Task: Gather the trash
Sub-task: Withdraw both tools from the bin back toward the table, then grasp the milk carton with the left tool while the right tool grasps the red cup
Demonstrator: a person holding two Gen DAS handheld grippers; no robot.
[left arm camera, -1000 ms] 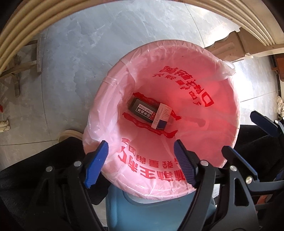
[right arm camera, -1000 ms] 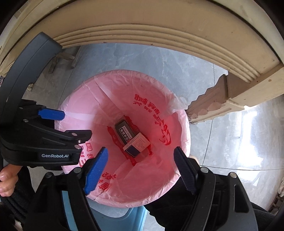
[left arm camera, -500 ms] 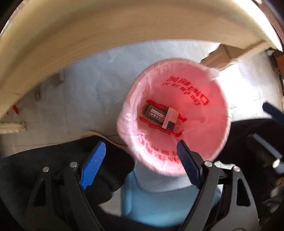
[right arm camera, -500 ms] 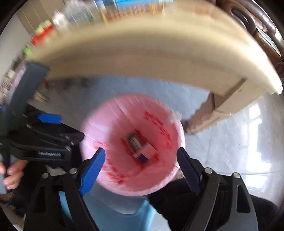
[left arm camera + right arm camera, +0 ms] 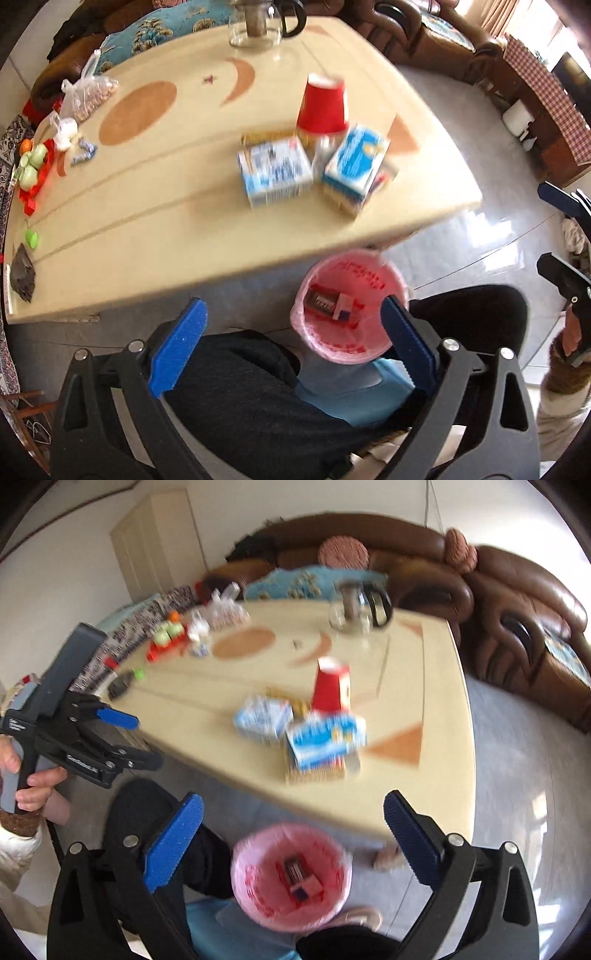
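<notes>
A cream table (image 5: 424, 686) is set on grey tiled floor (image 5: 517, 775); behind it, a brown leather sofa (image 5: 517, 602) is seen.

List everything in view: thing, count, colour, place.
table: one, cream, above the bin
red cup: one, upside down, mid-table
cartons: two, blue-white, by the cup
glass pot: one, clear, far edge
snack bag: one, clear, left side
green fruit: several, left edge
bin: one, pink liner, on the floor, two small boxes inside
sofa: brown, behind the table
left hand-held gripper: empty, jaws opening
right hand-held gripper: empty, jaws opening
</notes>
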